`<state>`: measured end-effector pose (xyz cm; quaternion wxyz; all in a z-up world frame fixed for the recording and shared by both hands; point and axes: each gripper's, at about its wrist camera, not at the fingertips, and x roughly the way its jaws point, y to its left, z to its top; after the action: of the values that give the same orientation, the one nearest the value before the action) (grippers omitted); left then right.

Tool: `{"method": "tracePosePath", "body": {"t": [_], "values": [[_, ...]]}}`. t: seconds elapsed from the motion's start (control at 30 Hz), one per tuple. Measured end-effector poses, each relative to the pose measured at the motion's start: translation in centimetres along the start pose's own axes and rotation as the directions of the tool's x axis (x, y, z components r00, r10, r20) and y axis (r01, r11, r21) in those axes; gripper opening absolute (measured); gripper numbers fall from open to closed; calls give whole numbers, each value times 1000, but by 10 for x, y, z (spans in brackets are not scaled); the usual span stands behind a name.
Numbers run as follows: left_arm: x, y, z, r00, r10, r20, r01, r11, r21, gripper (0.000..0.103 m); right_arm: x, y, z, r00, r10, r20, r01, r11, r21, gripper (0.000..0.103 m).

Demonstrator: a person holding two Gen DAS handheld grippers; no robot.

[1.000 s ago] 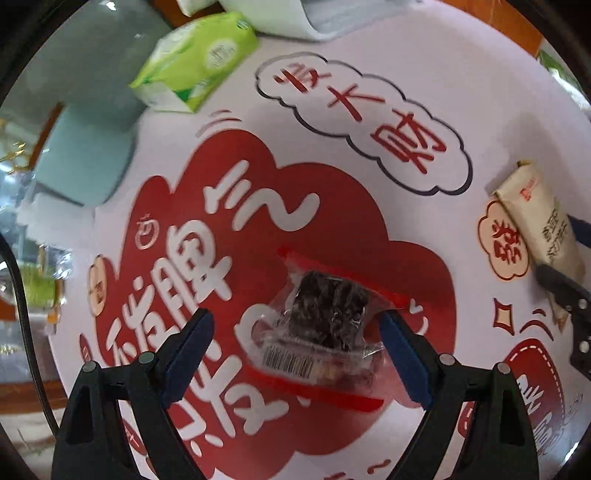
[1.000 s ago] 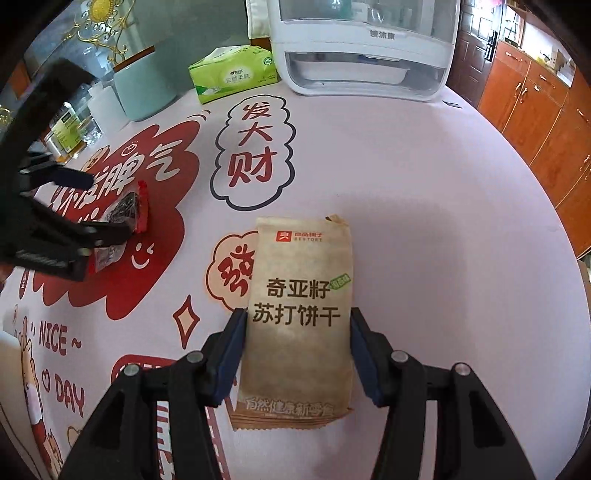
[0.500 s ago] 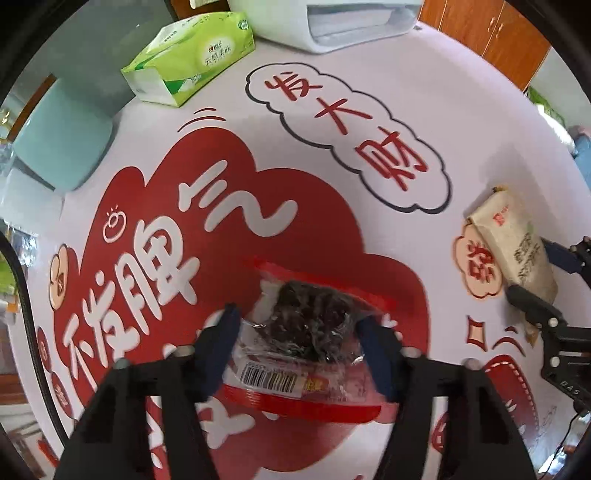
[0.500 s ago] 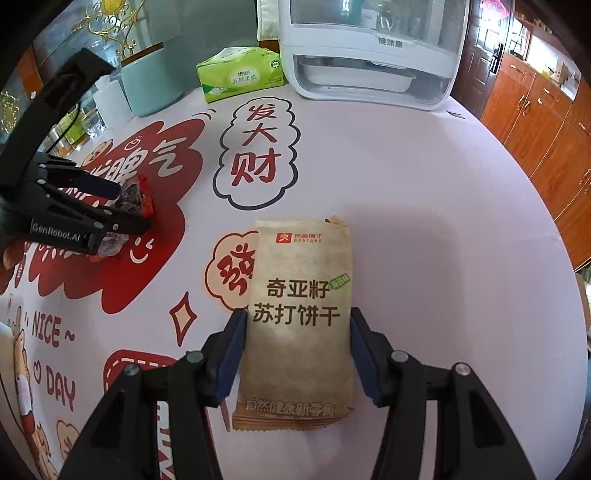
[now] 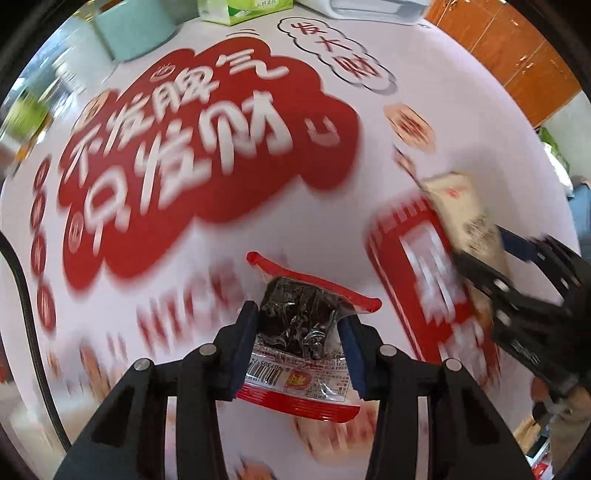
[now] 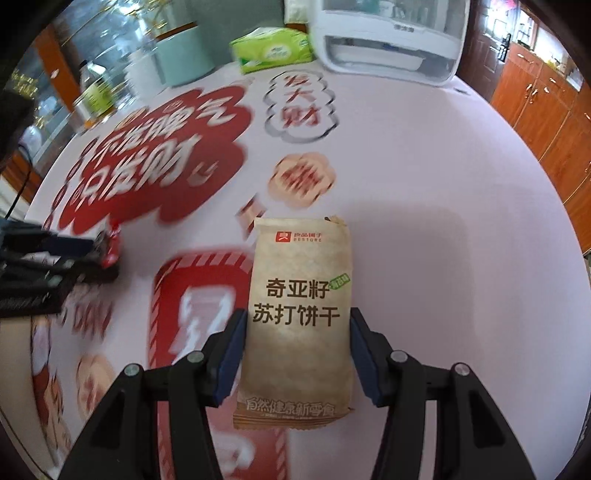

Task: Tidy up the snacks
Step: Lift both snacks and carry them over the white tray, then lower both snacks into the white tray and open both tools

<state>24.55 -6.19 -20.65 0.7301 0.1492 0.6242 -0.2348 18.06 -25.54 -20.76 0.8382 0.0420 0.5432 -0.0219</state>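
My left gripper [image 5: 299,321] is shut on a clear red-edged packet of dark snack [image 5: 299,332] and holds it above the printed tablecloth; this packet also shows at the left of the right wrist view [image 6: 110,245]. My right gripper [image 6: 295,332] is shut on a tan soda-cracker packet [image 6: 299,306], lifted off the table; that packet shows at the right in the left wrist view [image 5: 465,210]. The two grippers are side by side, left one to the left.
The round table carries a white cloth with red print [image 6: 424,166]. At the far edge stand a green tissue box [image 6: 273,50], a white appliance [image 6: 391,33], a pale teal container [image 6: 181,59] and a bottle [image 6: 94,92]. Wooden cabinets [image 6: 546,110] lie to the right.
Both grippers have lifted their packets off the table and pulled back towards the near edge. The left gripper closed on the dark snack packet; the background is motion-blurred.
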Motion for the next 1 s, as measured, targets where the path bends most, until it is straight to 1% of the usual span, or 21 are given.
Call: {"method": "tracePosePath", "body": {"t": [0.07,0.13,0.27,0.3,0.37,0.4,0.43,0.5,0.53,0.57,0.67,0.7,0.73,0.8,0.83,0.93,1.0], "values": [[-21,-6,-38,999,-27,20,27,1000,-9,42,-8,11,-15,1000,15,-17,-15,1000,-17,54],[-44,-7,-77,997,-71,42,72,997,-35,42,-19,29,-33,999,34,-25,-35,998,-45,54],[-96,4,-131,988,-119,102,130,985,-111,42,-42,65,-59,994,99,-44,-102,991,-85,54],[-111,11,-142,986,-113,125,129,983,-132,42,-53,78,-65,991,127,-44,-130,986,-102,54],[-140,30,-167,982,-67,175,98,980,-176,42,-68,98,-71,986,164,-41,-168,977,-128,54],[-156,37,-179,978,-44,203,86,976,-201,42,-79,114,-72,980,196,-37,-200,969,-148,54],[-174,49,-193,972,2,236,54,971,-232,42,-87,125,-73,975,220,-33,-222,961,-165,54],[-195,67,-207,957,87,275,-8,961,-278,43,-109,156,-71,961,275,-22,-273,937,-219,54],[-208,79,-216,944,140,299,-43,950,-309,43,-118,170,-70,955,296,-16,-290,925,-247,54],[-217,89,-222,933,174,315,-63,941,-333,43,-127,185,-69,949,315,-10,-305,911,-276,54],[-249,117,-243,897,254,361,-94,909,-407,43,-161,234,-63,927,376,21,-340,860,-380,54],[-258,126,-249,884,285,372,-110,898,-426,43,-172,250,-59,918,395,34,-346,841,-415,54],[-267,133,-252,867,324,378,-138,886,-443,43,-181,262,-56,913,406,46,-347,829,-439,54],[-281,146,-256,836,382,394,-175,866,-468,43,-199,285,-49,902,425,77,-338,805,-487,54],[-291,154,-259,821,403,404,-183,857,-482,43,-209,296,-46,896,433,94,-331,796,-507,54],[-308,171,-264,790,444,424,-189,833,-520,43,-227,321,-37,883,451,128,-321,781,-535,54],[-315,180,-267,778,461,427,-190,820,-540,43,-234,333,-31,879,457,137,-321,779,-539,54]]}}
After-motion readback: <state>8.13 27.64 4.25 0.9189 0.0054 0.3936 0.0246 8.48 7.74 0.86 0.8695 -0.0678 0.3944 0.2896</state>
